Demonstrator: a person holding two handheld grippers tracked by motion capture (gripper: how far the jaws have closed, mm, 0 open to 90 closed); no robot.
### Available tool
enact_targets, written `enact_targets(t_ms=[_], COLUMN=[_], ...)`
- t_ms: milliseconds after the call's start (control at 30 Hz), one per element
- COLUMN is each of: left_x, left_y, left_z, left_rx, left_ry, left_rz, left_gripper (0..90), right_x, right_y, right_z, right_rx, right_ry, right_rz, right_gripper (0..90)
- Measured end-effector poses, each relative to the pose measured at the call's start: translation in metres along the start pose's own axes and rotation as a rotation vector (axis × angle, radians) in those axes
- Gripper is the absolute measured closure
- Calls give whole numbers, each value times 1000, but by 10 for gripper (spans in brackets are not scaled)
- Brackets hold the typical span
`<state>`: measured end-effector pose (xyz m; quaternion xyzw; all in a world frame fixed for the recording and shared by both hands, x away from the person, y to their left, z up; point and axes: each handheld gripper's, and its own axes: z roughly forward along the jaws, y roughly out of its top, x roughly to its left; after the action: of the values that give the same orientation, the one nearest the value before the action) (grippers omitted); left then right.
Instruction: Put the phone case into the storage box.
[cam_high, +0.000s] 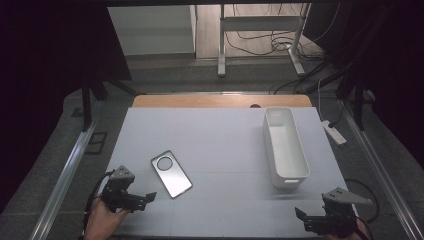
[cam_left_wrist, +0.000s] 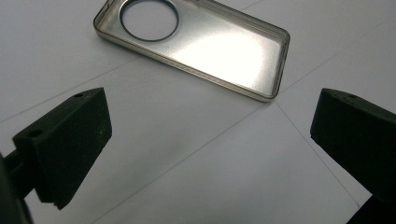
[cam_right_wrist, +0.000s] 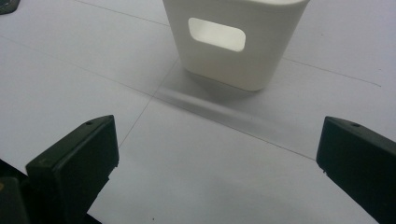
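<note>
The left gripper (cam_left_wrist: 210, 154) hovers over the pale counter (cam_high: 220, 145) with its fingers (cam_left_wrist: 70, 140) spread wide and empty, touching nothing; a clear phone case (cam_left_wrist: 196, 44) with a round camera cutout lies flat just ahead of the fingertips. The right gripper (cam_right_wrist: 215, 168) also has its fingers (cam_right_wrist: 77, 163) spread wide and empty, with a white rectangular bin (cam_right_wrist: 233, 37) standing ahead of them, its handle slot facing them.
</note>
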<state>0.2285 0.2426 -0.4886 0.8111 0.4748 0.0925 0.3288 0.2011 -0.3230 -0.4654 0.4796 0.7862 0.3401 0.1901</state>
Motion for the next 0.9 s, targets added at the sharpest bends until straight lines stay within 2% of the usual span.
enact_targets(t_ms=[467, 900], left_x=[2, 2], left_y=[18, 35], left_z=[15, 27], left_rx=[36, 51], left_ry=[-19, -47], left_rz=[48, 67], left_gripper=[0, 0], right_x=[0, 0], right_y=[0, 0], right_z=[0, 0], right_rx=[4, 5], right_ry=[3, 5], right_rz=[-4, -4], right_gripper=[0, 0])
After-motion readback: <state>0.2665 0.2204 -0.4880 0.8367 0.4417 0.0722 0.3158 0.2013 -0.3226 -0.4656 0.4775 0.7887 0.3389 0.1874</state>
